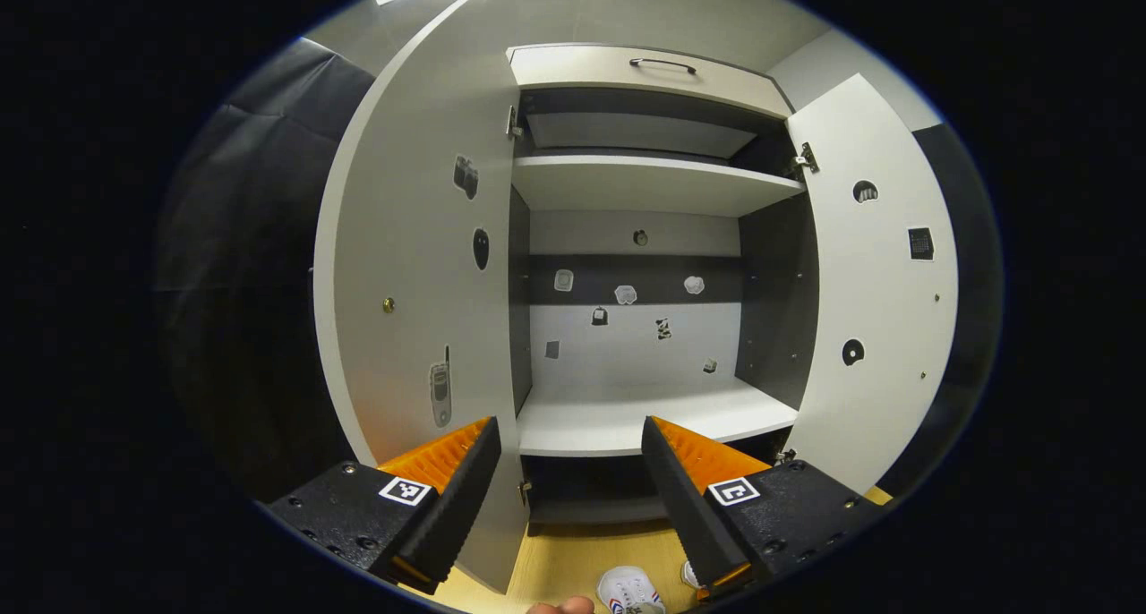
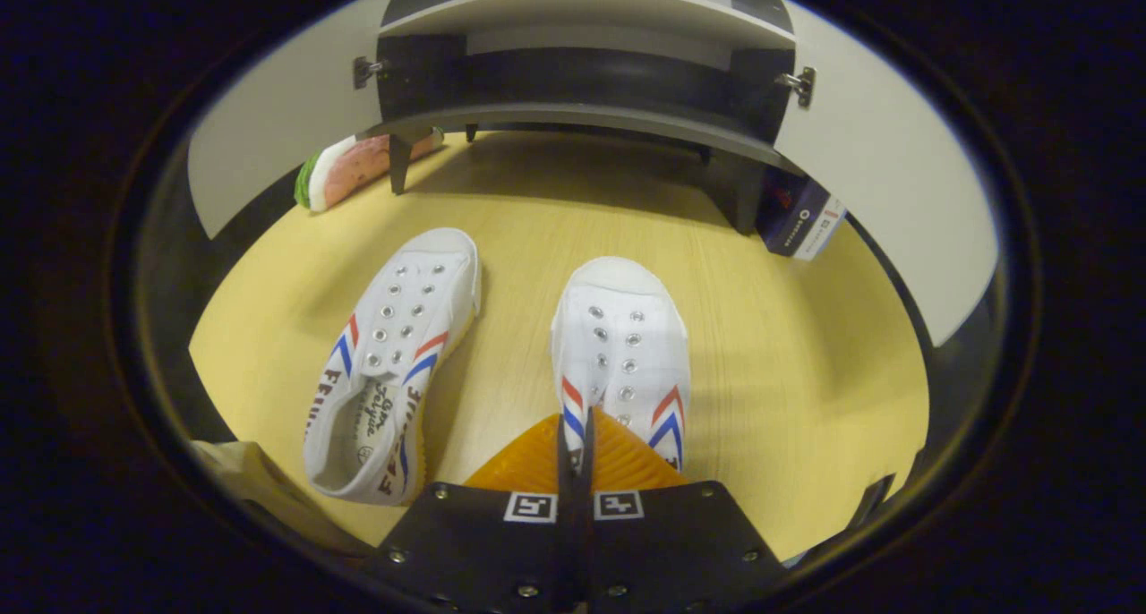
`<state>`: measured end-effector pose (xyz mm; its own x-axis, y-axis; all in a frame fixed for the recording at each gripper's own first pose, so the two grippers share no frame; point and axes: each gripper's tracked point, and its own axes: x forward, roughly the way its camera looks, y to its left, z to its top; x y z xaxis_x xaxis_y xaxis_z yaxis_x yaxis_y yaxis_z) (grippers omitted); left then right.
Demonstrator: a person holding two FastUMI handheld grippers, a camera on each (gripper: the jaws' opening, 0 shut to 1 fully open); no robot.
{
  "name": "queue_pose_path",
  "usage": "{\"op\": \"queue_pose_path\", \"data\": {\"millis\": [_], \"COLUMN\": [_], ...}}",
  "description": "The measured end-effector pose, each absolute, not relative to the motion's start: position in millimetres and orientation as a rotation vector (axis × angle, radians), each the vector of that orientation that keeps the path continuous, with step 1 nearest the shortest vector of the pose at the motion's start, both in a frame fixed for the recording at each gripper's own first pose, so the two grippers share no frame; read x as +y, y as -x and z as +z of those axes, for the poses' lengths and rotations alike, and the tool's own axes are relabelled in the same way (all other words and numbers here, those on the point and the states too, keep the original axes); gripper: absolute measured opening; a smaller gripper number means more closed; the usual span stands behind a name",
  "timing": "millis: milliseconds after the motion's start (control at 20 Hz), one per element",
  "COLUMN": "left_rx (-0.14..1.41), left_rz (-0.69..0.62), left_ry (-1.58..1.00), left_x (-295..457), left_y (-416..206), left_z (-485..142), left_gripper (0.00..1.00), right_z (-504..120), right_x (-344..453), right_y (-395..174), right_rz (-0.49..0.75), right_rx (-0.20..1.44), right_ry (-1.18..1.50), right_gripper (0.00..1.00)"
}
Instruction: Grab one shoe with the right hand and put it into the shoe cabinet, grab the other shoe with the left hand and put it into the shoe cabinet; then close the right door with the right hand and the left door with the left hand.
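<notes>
In the left gripper view, the left gripper [image 1: 568,471] sits at the bottom of the frame with its fingers wide apart and nothing between them. The cabinet [image 1: 645,184] fills the centre, both doors swung open, its shelf [image 1: 627,417] bare. A shoe [image 1: 629,589] peeks in at the bottom edge.

In the right gripper view, the right gripper [image 2: 574,448] has its fingers pressed together on the side wall of the right shoe [image 2: 620,345] at centre. The left shoe [image 2: 389,363] lies at centre left on the floor [image 2: 788,345], well apart.

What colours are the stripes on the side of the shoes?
Red and blue stripes on the white shoes, best seen in the right gripper view.
</notes>
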<state>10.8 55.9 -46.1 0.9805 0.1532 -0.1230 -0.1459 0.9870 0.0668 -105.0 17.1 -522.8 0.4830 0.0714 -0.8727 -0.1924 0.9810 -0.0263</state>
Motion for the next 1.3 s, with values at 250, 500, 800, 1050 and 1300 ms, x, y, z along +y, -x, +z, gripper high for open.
{"op": "queue_pose_path", "data": {"millis": [250, 500, 800, 1050, 1300], "left_rx": [0.131, 0.146, 0.168, 0.167, 0.177], "left_rz": [0.139, 0.137, 0.132, 0.114, 0.094], "left_ry": [-0.046, -0.031, -0.007, 0.009, 0.036], "left_x": [55, 55, 54, 54, 54], "left_y": [-15, -21, -25, -29, -36], "left_z": [-49, -57, -67, -71, -80], "left_gripper": [0.96, 0.96, 0.96, 0.97, 0.97], "right_z": [-473, -379, -240, -181, -169], "right_x": [13, 23, 37, 45, 51], "right_y": [85, 45, -38, -119, -206], "right_rz": [0.126, 0.142, 0.155, 0.170, 0.172], "right_rx": [0.981, 0.801, 0.524, 0.410, 0.372], "right_ry": [0.023, -0.002, -0.012, -0.009, 0.063], "right_gripper": [0.00, 0.00, 0.00, 0.00, 0.00]}}
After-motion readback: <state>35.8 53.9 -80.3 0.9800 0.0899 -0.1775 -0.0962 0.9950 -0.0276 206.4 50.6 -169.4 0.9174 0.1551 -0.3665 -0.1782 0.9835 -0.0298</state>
